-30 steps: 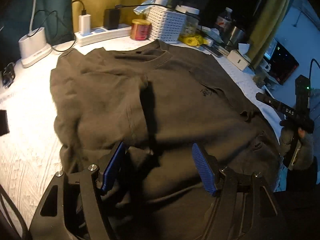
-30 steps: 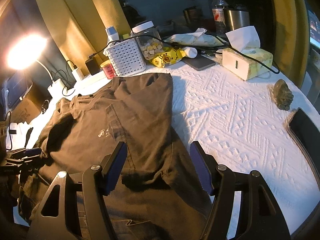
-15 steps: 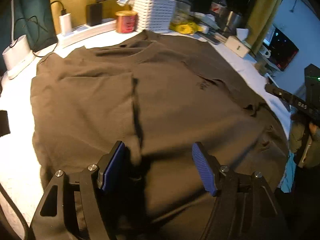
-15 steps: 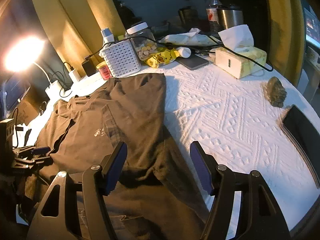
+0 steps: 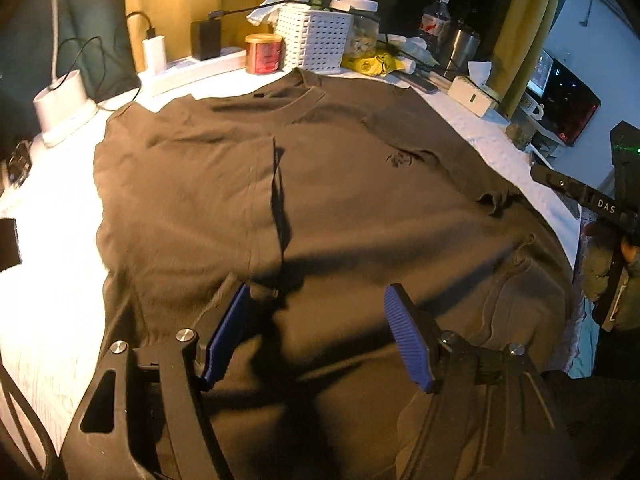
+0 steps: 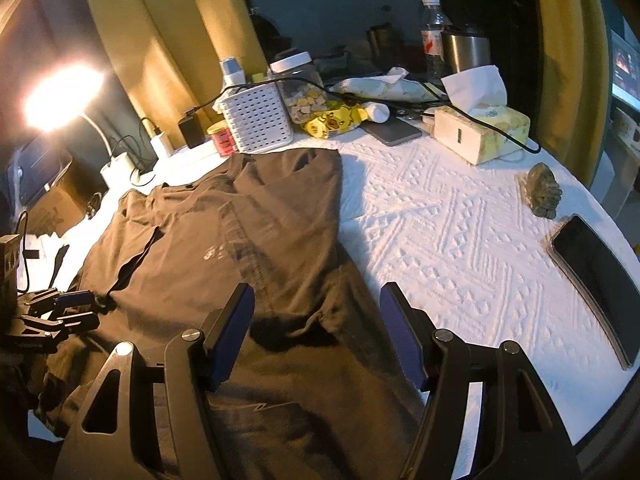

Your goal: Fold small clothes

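Brown shirt [image 5: 340,200] is lying flat on the worktop [image 6: 460,232], spreading out ahead of both jaws, which are hanging open, gripping nothing.

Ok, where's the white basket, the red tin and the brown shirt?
white basket [image 5: 316,42], left wrist view, on its holed front wall.
red tin [image 5: 264,55], left wrist view, on its side.
brown shirt [image 6: 280,216], right wrist view, on the flat cloth in its middle.

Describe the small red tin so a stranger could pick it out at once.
Start at the dark brown T-shirt spread over the white tablecloth. Past its collar stands a white perforated basket; the red tin sits just left of it. It is the only red, gold-lidded cylinder there.
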Demonstrator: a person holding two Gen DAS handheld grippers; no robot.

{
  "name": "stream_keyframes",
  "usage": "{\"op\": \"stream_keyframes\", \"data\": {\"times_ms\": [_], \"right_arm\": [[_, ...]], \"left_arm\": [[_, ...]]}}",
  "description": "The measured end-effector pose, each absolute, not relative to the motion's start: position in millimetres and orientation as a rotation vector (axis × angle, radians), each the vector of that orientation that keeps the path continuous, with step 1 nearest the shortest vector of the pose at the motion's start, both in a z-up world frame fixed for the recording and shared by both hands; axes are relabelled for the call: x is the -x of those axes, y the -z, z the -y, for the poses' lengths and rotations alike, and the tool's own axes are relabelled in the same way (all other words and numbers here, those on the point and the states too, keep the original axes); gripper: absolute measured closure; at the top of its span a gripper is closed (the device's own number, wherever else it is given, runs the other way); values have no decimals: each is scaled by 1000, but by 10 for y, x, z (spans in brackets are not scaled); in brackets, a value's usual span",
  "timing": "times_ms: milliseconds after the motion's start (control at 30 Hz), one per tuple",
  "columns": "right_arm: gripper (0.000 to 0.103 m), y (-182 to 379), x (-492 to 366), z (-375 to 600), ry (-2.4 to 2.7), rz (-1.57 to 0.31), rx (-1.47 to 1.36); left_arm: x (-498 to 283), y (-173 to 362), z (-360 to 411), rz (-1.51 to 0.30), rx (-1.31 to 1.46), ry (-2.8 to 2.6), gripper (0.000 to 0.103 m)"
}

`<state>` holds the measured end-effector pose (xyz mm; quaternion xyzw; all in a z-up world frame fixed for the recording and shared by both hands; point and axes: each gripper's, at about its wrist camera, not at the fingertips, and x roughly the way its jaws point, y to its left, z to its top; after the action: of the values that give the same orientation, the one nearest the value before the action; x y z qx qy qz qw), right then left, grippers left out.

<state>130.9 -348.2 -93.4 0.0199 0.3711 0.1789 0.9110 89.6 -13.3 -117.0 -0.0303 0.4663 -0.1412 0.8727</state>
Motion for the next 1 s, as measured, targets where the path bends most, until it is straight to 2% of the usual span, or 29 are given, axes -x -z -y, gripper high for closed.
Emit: {"op": "stream_keyframes", "data": {"times_ms": [500, 1000], "right_arm": [[34, 1140, -826, 3383, -380, -786, 61], [35, 1379, -593, 3514, -379, -831, 138]], "left_arm": [[71, 1023, -226, -822, 88, 148, 34], [721, 1291, -367, -907, 3, 93, 34]]}}
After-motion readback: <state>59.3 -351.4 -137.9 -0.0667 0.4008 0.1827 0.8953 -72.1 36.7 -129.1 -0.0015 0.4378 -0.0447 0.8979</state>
